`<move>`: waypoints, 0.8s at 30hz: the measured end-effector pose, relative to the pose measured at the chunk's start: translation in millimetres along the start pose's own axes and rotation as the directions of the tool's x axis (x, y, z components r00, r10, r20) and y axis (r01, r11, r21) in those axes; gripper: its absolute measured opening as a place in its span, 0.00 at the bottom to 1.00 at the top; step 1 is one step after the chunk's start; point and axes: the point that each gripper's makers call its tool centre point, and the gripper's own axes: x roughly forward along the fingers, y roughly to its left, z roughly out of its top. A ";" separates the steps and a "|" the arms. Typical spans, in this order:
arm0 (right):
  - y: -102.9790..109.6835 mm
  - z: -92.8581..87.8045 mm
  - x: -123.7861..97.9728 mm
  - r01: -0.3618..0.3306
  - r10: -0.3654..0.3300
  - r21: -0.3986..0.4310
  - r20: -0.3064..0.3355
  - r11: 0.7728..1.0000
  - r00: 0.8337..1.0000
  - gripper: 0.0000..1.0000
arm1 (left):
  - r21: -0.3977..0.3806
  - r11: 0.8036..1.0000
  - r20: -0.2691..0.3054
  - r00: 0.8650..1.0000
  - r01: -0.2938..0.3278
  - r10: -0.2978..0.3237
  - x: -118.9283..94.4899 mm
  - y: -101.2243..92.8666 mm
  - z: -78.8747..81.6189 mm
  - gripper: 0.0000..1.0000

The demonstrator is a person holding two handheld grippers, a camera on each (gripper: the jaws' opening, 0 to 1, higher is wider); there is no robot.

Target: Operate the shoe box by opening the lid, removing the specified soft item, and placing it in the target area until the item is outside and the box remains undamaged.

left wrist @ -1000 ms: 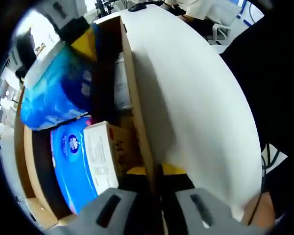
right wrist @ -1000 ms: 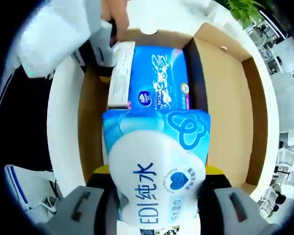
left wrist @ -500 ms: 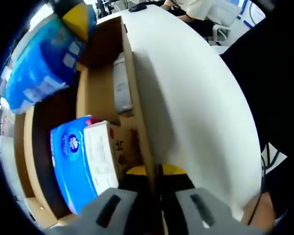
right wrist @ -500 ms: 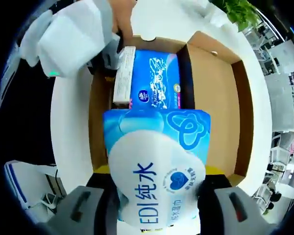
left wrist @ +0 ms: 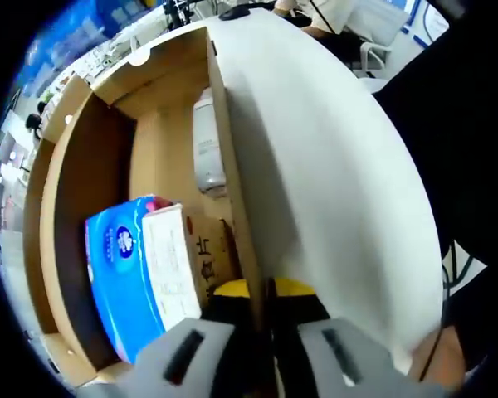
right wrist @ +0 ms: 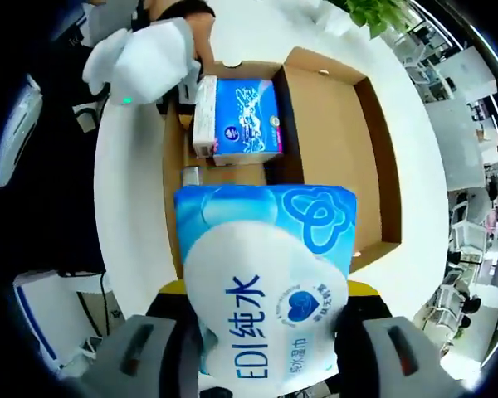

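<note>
Jaws of the right gripper (right wrist: 266,319) are clamped from both sides on the soft blue-and-white plastic pack of wipes (right wrist: 266,282), whose white front panel with blue characters faces the camera in the right gripper view; the pack hangs between the yellow-tipped pads, lifted well clear above the open brown cardboard shoe box (right wrist: 324,149) and outside it. Below the pack, the box sits on the round white bench (right wrist: 129,215), its lid flap spread open to the side. Inside the box, at the far end, a blue rectangular tissue packet (right wrist: 245,120) lies flat with a slim white carton (right wrist: 203,124) just beside it. Beyond that end of the box, the left gripper's white housing (right wrist: 145,62) reaches in with a person's hand behind it.

In the left gripper view, the jaws of the left gripper (left wrist: 261,303) are pressed together on the thin upright side wall of the shoe box (left wrist: 228,182), one yellow pad on each face of the cardboard. Just inside the wall near the pads stand the white carton (left wrist: 174,269) and the blue tissue packet (left wrist: 120,282), touching each other. Further along the box floor lies a small white bottle (left wrist: 207,145) against the same wall. The bench (left wrist: 332,166) spreads out on the other side of the wall.
</note>
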 end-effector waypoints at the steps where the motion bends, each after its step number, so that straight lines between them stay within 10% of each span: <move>1: -3.8 -7.7 -1.7 0.025 -0.025 -0.010 -0.018 1.000 1.000 0.64 | 0.000 1.000 0.000 1.000 0.001 -0.001 0.0 -0.1 0.1 0.04; 24: -10.8 -109.8 4.4 0.038 -0.030 0.087 -0.091 0.995 0.995 0.64 | -0.007 1.000 -0.008 1.000 -0.002 0.002 0.7 -0.7 0.8 0.04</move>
